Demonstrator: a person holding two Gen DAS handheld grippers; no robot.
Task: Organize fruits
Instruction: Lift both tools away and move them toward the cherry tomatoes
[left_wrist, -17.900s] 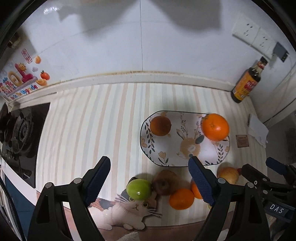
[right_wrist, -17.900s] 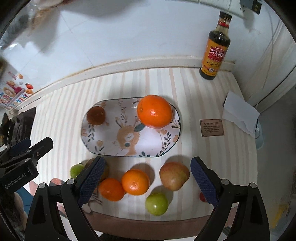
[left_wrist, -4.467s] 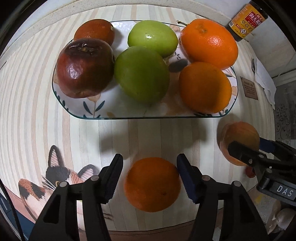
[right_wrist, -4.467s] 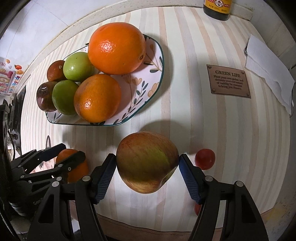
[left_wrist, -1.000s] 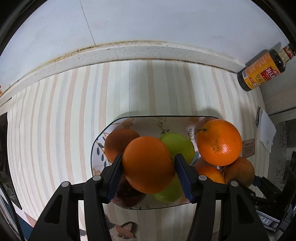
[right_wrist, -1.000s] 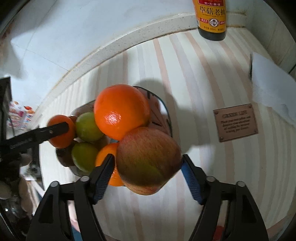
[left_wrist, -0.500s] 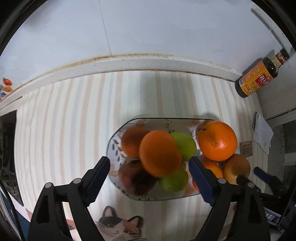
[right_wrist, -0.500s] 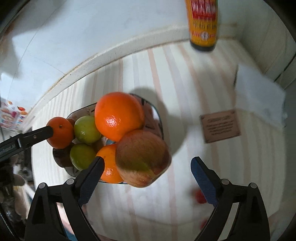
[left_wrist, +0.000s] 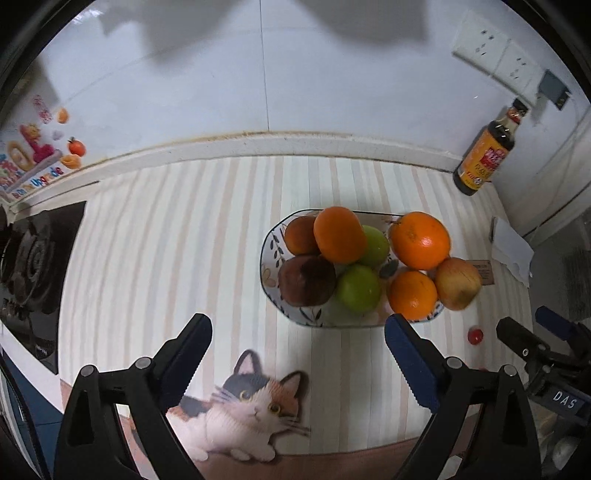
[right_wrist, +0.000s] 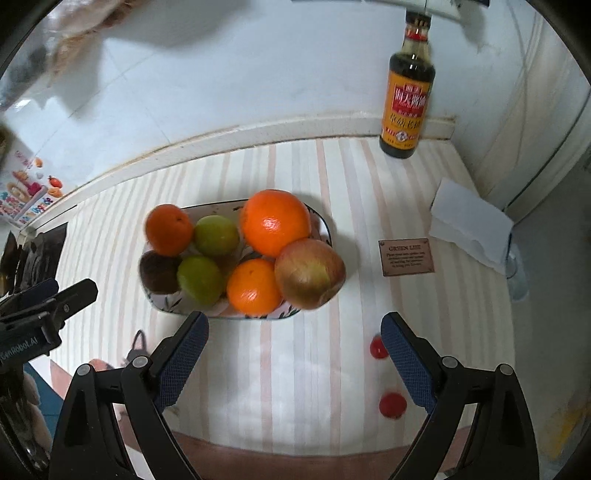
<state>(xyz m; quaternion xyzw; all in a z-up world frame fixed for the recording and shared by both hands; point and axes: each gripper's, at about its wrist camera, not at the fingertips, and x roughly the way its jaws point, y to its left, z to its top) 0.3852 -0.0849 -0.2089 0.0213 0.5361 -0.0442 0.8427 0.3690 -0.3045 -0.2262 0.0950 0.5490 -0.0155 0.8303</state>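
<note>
Glossy round fruits (right_wrist: 273, 221) heaped on oblong patterned plate (left_wrist: 269, 254); both hand-held grippers (left_wrist: 297, 345) (right_wrist: 293, 343) spread w/ nothing between.

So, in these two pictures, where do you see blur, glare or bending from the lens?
Left wrist view: the wall ledge curves from fisheye bending; the cat print is slightly soft. Right wrist view: glare spots on the big orange; the two small red fruits look blurred; dark corners ring both views.
</note>
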